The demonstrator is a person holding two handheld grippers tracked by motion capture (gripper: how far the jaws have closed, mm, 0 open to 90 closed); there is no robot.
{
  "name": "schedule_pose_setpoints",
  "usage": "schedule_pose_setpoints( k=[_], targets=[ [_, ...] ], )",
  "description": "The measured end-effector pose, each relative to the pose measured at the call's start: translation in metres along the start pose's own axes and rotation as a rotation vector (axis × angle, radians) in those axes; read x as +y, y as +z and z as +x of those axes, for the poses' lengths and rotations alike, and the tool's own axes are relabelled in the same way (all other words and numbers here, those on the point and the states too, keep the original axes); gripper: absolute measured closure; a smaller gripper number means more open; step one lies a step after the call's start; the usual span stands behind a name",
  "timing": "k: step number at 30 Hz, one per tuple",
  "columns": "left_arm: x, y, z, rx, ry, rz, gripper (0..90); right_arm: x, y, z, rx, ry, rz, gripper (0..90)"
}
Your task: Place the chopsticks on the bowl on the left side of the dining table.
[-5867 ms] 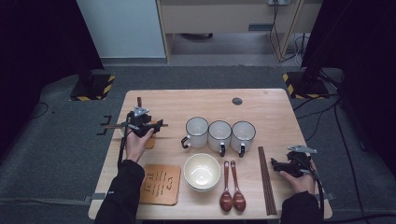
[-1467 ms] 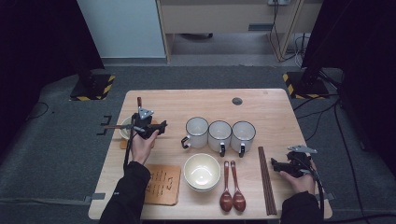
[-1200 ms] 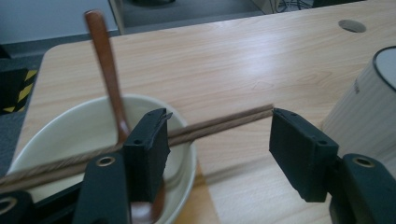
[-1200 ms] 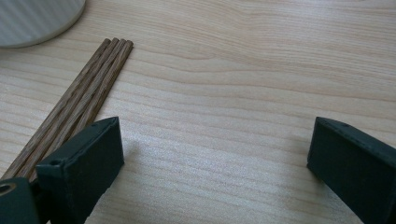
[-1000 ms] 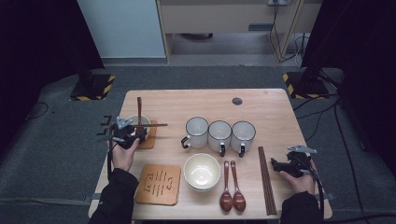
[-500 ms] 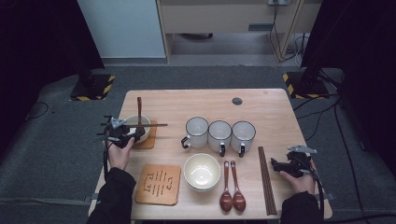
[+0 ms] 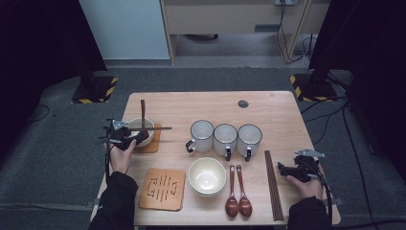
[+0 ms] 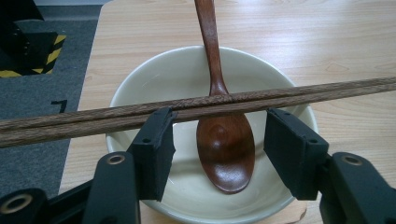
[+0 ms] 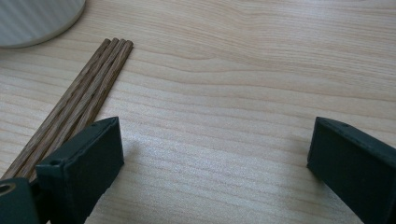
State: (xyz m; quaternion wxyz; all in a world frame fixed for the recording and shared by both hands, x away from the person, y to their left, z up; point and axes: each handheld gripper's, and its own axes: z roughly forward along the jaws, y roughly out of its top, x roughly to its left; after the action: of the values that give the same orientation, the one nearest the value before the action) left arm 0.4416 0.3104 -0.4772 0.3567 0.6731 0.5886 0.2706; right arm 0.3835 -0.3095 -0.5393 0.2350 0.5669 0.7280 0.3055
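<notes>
A cream bowl (image 7: 149, 125) (image 8: 154, 79) stands on a brown coaster (image 7: 154, 146) at the table's left. A wooden spoon (image 7: 142, 108) (image 8: 226, 149) rests in the bowl, its handle pointing away. A pair of dark chopsticks (image 7: 159, 128) (image 8: 303, 93) lies across the rim. My left gripper (image 7: 136, 139) (image 8: 219, 133) is open at the bowl's near-left side. Its jaws stand apart just short of the chopsticks and press on nothing. At the table's right edge my right gripper (image 7: 283, 170) (image 9: 215, 140) is open wide over bare wood.
Three white mugs (image 7: 225, 138) stand in a row mid-table. In front lie a second bowl (image 7: 207, 176), two spoons (image 7: 238, 201) and a patterned coaster (image 7: 163, 189). More chopsticks (image 7: 273, 184) (image 9: 79, 102) lie left of the right gripper. A black disc (image 7: 243, 103) sits at the back.
My left gripper has drawn back to the left from above the bowl, and the chopsticks now lie across the rim. The right gripper has kept still.
</notes>
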Motion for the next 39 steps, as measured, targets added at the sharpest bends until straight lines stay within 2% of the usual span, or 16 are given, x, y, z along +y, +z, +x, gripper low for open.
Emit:
schedule_pose_setpoints(
  k=[16, 25, 31, 39],
  targets=[
    [0.000, 0.000, 0.002, 0.002, 0.002, 0.001, 42.0, 0.000, 0.000, 0.000, 0.000, 0.000, 0.000, 3.6],
    [0.007, -0.015, -0.003, -0.022, 0.009, -0.054, 42.0, 0.000, 0.000, 0.000, 0.000, 0.000, 0.000, 3.6],
    [0.017, -0.031, -0.016, -0.069, 0.014, -0.121, 42.0, 0.000, 0.000, 0.000, 0.000, 0.000, 0.000, 3.6],
    [0.028, -0.048, -0.049, -0.152, 0.045, -0.205, 41.8, 0.000, 0.000, 0.000, 0.000, 0.000, 0.000, 3.6]
  ],
)
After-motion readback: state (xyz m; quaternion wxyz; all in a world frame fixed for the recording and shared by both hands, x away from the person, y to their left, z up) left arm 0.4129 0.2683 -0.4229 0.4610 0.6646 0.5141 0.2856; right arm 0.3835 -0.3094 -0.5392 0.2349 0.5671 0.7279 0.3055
